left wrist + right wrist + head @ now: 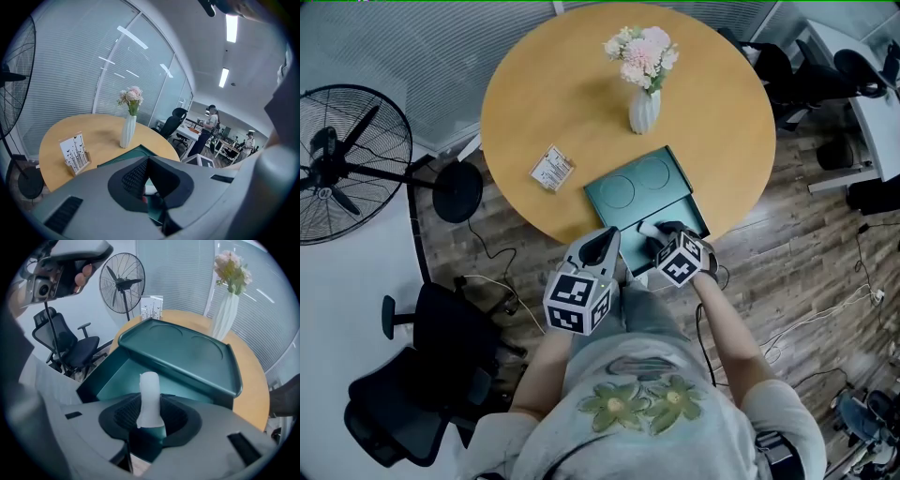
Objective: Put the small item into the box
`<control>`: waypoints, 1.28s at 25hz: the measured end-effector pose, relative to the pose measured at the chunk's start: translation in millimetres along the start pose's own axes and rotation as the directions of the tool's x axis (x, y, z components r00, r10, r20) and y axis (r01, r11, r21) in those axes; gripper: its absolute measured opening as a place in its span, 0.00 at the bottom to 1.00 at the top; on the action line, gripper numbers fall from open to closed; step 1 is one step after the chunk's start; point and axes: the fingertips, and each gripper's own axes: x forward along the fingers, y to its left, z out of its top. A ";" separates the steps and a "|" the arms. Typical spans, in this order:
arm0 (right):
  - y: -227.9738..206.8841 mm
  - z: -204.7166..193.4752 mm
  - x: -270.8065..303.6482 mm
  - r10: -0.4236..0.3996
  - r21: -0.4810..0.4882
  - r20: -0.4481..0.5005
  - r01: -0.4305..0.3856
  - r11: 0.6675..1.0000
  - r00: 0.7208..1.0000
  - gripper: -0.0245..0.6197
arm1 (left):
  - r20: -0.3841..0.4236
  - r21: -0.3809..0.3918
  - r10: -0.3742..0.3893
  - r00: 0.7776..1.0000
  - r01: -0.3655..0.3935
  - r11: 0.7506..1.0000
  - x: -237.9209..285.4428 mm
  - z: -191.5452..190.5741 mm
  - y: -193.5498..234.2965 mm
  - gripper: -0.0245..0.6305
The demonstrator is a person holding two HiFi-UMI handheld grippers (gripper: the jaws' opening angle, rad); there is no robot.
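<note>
- Gripped small item in half-spread right gripper fingers, lower centre, over open box.
- Had left gripper fingers closed, empty.
- Risked bounce off box edge on early release.

Small item: white, smooth, slim, with a rounded top and a wider foot; upright, gripped low down between the jaws of the right gripper, over the box's open compartment. Box: teal, rectangular, two shallow rings on its flat top, lower compartment open on the near side, at the table's near edge
</note>
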 end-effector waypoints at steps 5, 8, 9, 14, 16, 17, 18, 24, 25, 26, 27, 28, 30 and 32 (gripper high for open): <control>3.5 -2.2 4.4 0.004 -0.022 -0.026 -0.005 1.000 1.000 0.25 | -0.001 -0.002 0.000 1.000 0.000 1.000 -2.3 -1.3 2.0 0.04; 3.7 -1.7 6.5 0.004 -0.031 -0.035 -0.005 1.000 0.999 0.25 | -0.003 -0.003 0.001 1.000 -0.001 1.000 -3.0 -2.4 3.7 0.04; 3.4 -1.8 7.5 0.003 -0.036 -0.038 -0.004 0.999 0.999 0.25 | -0.003 -0.004 0.001 1.000 -0.001 1.000 -2.9 -2.7 4.0 0.04; 2.3 -5.3 10.8 -0.001 -0.053 -0.055 -0.002 0.999 0.998 0.25 | -0.003 -0.004 0.002 1.000 -0.002 1.000 -4.1 -3.9 3.9 0.04; 3.2 -4.8 10.4 0.000 -0.053 -0.055 -0.003 0.999 0.999 0.25 | -0.004 -0.004 0.002 1.000 -0.003 1.000 -5.9 -4.0 3.6 0.04; 3.3 -4.8 10.1 0.000 -0.053 -0.055 -0.003 0.999 0.998 0.25 | -0.004 -0.004 0.003 1.000 -0.003 1.000 -6.5 -3.8 3.4 0.04; 3.4 -5.1 9.8 0.002 -0.052 -0.056 -0.005 0.999 0.998 0.26 | -0.004 -0.005 0.003 1.000 -0.003 1.000 -6.9 -3.5 3.3 0.04; 5.7 -7.4 10.9 0.017 -0.046 -0.064 -0.020 0.999 0.998 0.33 | -0.004 -0.004 0.001 1.000 -0.001 1.000 -6.9 -3.5 3.0 0.04; 5.8 -8.4 11.5 0.016 -0.044 -0.066 -0.019 0.999 0.998 0.35 | -0.004 -0.003 0.001 1.000 -0.001 1.000 -7.0 -4.1 3.4 0.04; 5.8 -8.8 11.6 0.016 -0.039 -0.065 -0.019 0.999 0.998 0.36 | -0.005 -0.003 0.001 1.000 -0.001 1.000 -7.0 -4.7 3.7 0.04; 5.7 -8.1 11.0 0.016 -0.033 -0.060 -0.018 0.999 0.998 0.36 | -0.005 -0.003 0.000 1.000 0.000 1.000 -6.8 -5.2 3.8 0.04; 5.2 -6.4 9.5 0.015 -0.027 -0.051 -0.017 1.000 0.999 0.36 | -0.005 -0.003 0.000 1.000 0.000 1.000 -6.5 -5.5 3.7 0.04; 3.2 -2.2 4.6 0.009 -0.015 -0.027 -0.009 1.000 1.000 0.36 | -0.005 -0.002 -0.002 1.000 0.002 1.000 -5.9 -4.9 2.6 0.04; 0.5 1.8 -3.1 -0.005 -0.002 0.001 0.005 1.000 1.000 0.36 | -0.002 0.000 -0.003 1.000 0.003 1.000 -5.3 -3.2 0.9 0.04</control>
